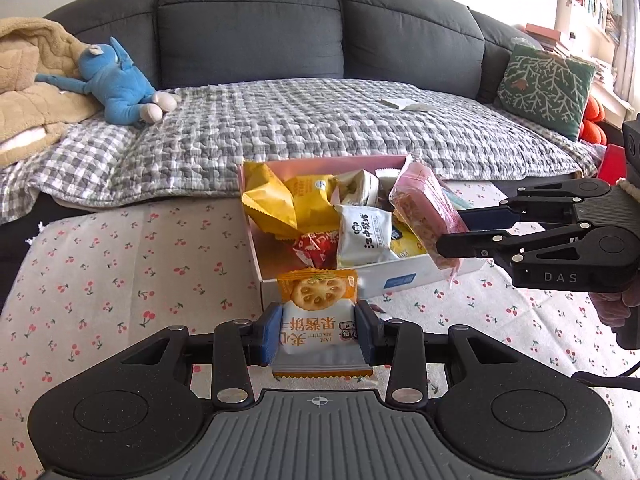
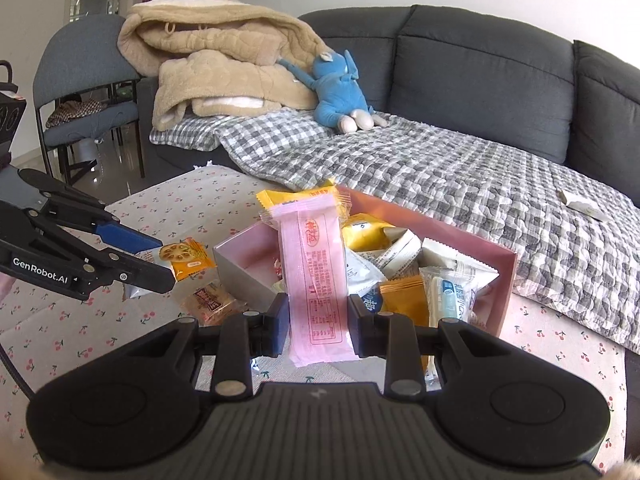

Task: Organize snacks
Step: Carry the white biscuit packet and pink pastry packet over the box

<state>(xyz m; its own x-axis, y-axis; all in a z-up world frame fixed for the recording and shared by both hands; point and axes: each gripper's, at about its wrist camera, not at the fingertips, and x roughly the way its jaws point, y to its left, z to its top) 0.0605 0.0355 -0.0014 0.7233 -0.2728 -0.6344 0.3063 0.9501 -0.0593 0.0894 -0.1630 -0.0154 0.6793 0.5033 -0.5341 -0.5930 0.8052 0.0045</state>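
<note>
While both tools are raised above the cherry-print cloth [image 1: 100, 280], the left gripper [image 1: 319, 332] is clamped on an orange jam biscuit packet [image 1: 318, 320], near the pink box [image 2: 460, 240]. The right gripper [image 2: 319, 324] is clamped on a pink snack bar [image 2: 318, 280], held upright over the box's near edge. Assorted snack packets [image 1: 320, 216] fill the box.
</note>
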